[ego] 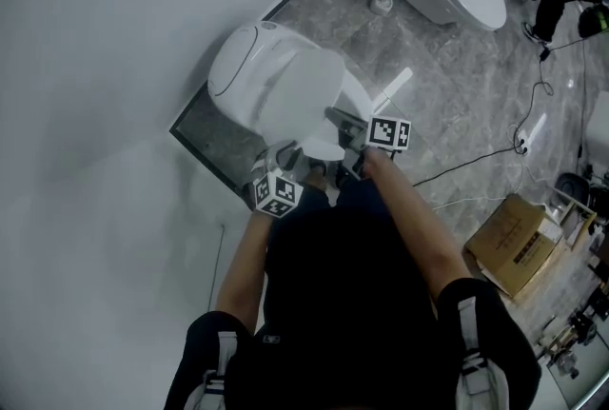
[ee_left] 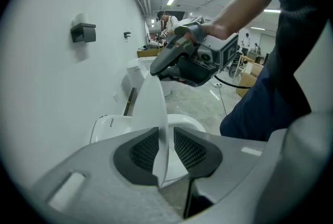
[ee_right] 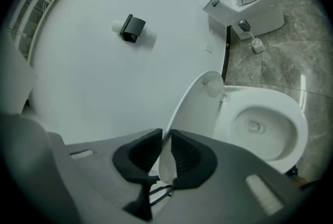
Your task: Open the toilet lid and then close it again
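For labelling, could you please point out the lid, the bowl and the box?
lid (ee_right: 200, 108), right gripper view, inner face
bowl (ee_right: 270, 97), right gripper view, rim
box (ego: 519, 242), head view, top face

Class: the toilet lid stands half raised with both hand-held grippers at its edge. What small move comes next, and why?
Probably tip the toilet lid slightly further back toward the wall with the right hand-held gripper, whose pads pinch its rim. The lid is only partly up over the bowl, and the left hand-held gripper straddles the edge with jaws apart, so it gives little grip.
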Demonstrator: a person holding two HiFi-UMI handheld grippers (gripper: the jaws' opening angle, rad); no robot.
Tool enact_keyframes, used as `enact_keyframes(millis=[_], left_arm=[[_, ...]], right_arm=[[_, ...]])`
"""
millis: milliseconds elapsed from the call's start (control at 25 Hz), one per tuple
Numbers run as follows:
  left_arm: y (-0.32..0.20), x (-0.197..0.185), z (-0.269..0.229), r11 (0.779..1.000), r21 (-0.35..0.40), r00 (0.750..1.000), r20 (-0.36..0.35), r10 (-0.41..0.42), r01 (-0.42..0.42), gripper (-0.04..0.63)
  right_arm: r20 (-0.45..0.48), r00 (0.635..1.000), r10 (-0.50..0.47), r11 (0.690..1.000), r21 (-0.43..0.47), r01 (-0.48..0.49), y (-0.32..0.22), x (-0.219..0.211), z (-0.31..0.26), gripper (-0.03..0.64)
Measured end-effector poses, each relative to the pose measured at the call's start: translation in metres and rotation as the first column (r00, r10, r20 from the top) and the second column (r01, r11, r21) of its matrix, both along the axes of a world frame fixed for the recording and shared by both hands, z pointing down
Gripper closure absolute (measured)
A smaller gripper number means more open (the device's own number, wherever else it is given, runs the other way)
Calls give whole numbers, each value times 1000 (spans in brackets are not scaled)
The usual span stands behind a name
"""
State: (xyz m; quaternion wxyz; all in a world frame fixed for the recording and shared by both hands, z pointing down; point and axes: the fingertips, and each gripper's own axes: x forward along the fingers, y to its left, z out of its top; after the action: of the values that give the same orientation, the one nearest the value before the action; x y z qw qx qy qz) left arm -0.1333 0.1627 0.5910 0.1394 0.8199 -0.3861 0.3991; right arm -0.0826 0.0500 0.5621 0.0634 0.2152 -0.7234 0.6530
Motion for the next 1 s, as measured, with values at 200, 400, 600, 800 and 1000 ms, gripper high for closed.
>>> enact_keyframes(millis=[200, 400, 600, 800, 1000], left_arm=[[-12, -20, 3, 999, 7, 997, 62, -37, 37, 502], [-22, -30, -5, 998, -22, 997, 54, -53, 54, 506], [-28, -44, -11, 992, -9, 991, 45, -122, 123, 517], [-29, -51, -17, 992, -5, 991, 25, -129, 129, 518], [-30, -61, -17, 990, -6, 990, 10, -143, 143, 520]], right_arm=[[6, 1000, 4, 1000, 13, -4, -6, -18, -6, 558], [-13, 998, -58, 996, 69, 58, -14, -29, -16, 543], [-34, 990, -136, 983, 121, 139, -19, -44, -22, 526], [-60, 987, -151, 973, 166, 159, -23, -46, -32, 520], [-129, 978, -163, 945, 263, 192, -30, -39, -37, 517]])
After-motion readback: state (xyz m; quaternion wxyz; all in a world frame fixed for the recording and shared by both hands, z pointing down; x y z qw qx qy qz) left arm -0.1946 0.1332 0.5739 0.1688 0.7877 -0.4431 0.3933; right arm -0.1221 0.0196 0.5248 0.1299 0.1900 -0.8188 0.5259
